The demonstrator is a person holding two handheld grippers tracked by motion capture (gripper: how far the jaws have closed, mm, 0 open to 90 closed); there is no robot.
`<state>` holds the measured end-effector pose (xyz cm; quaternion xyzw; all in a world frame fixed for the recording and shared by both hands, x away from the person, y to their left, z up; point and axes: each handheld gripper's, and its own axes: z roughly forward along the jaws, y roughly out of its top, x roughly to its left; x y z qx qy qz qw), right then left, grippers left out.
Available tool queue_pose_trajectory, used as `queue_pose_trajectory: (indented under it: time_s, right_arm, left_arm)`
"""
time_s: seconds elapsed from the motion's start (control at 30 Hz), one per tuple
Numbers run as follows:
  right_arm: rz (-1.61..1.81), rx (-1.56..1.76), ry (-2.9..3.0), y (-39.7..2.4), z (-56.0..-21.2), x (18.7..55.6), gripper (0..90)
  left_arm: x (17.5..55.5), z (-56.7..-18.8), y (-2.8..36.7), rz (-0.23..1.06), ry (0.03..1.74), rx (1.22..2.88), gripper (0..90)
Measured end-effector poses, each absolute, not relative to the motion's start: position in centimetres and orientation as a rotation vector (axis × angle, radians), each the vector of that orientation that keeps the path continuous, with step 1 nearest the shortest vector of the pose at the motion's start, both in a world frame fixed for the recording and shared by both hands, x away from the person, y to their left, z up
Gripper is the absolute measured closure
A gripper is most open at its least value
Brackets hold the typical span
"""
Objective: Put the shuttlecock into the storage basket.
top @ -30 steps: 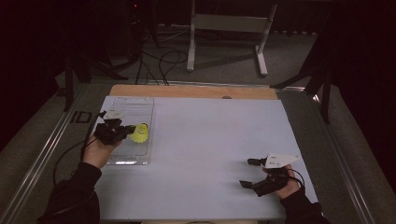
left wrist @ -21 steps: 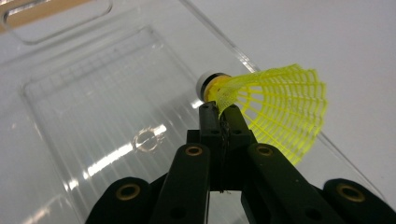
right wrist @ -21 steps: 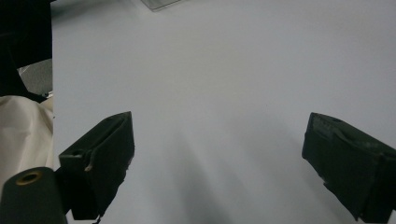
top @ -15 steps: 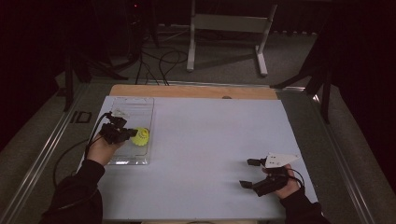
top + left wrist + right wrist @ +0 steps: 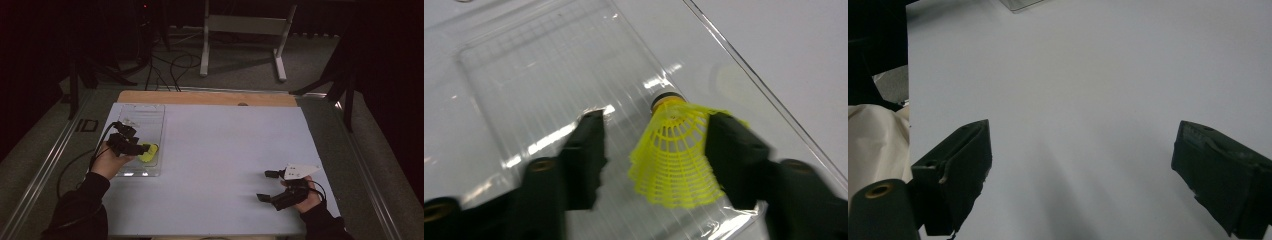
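Left gripper [image 5: 654, 145], jaws just opened, straddles the yellow plastic mesh shuttlecock [image 5: 676, 152] lying in the clear plastic tray [image 5: 524, 65]; right gripper [image 5: 1080, 175] rests open on the white tabletop [image 5: 1088, 75].

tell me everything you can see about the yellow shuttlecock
The shuttlecock has a bright yellow plastic mesh skirt that flares toward the camera, and a yellowish cap ringed by a dark band. It lies on its side in the clear plastic tray at the table's left. It sits between the left gripper's black fingers; the right-hand one seems to touch the skirt, the other stands apart.
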<state>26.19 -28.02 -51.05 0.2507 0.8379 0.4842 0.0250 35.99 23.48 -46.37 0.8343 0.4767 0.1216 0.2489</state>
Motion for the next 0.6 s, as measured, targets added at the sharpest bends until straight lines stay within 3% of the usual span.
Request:
queue_pose_trajectory:
  time_s: [0.13,0.4,0.43,0.6]
  right_arm:
    - [1.499,0.775,2.592,-28.0,-51.0,26.2,9.5]
    - [1.499,0.773,2.593,-28.0,-51.0,26.2,9.5]
    - [1.500,0.770,2.593,-28.0,-51.0,26.2,9.5]
    - [1.505,0.775,2.592,-28.0,-50.9,26.1,9.5]
  left_arm:
    - [35.3,-45.6,23.1,0.348,1.291,2.272,25.3]
    - [34.6,-44.0,22.4,0.372,1.270,2.225,7.7]
    - [34.6,-43.9,22.4,0.368,1.261,2.228,0.3]
    - [34.3,-43.7,21.7,0.363,1.195,2.226,0.0]
